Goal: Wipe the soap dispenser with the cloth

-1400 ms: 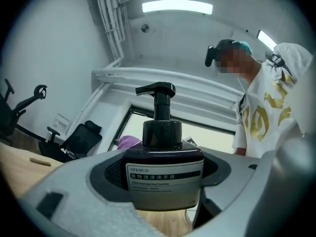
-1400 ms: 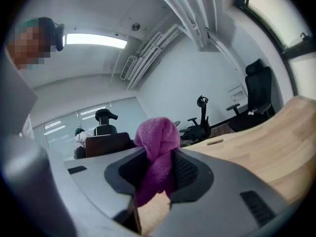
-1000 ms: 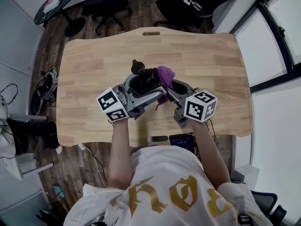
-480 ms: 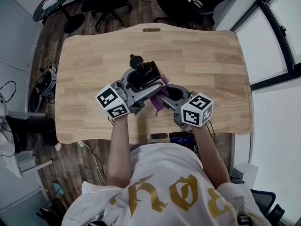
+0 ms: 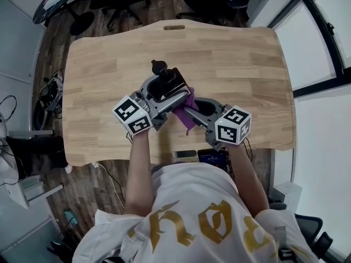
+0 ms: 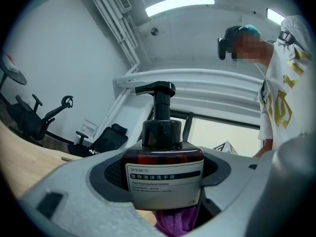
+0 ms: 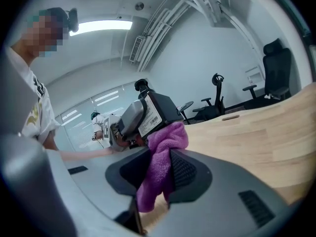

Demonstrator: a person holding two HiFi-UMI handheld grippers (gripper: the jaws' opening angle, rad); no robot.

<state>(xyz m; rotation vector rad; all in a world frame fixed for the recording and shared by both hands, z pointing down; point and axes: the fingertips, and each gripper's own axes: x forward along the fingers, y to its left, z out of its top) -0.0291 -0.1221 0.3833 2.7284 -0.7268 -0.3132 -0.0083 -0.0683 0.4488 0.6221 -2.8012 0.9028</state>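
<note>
Left tongs (image 6: 163,186) clamped the dark amber pump-top soap dispenser (image 6: 160,132) above the light wooden bench (image 5: 236,64). Right tongs (image 7: 160,174) pinched a purple fluffy cloth (image 7: 165,142) against its lower side. Steady bottle and firm, even strokes would probably wipe best.

Head view looks steeply down; gripper views closely share the dispenser (image 6: 165,162).

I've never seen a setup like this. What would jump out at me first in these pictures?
A dark pump-top soap dispenser sits clamped in the left hand-held gripper over the middle of the wooden table. A bright purple cloth, pinched in the right hand-held gripper, meets the bottle's lower end. Each gripper's rear carries a black-and-white marker cube.
</note>
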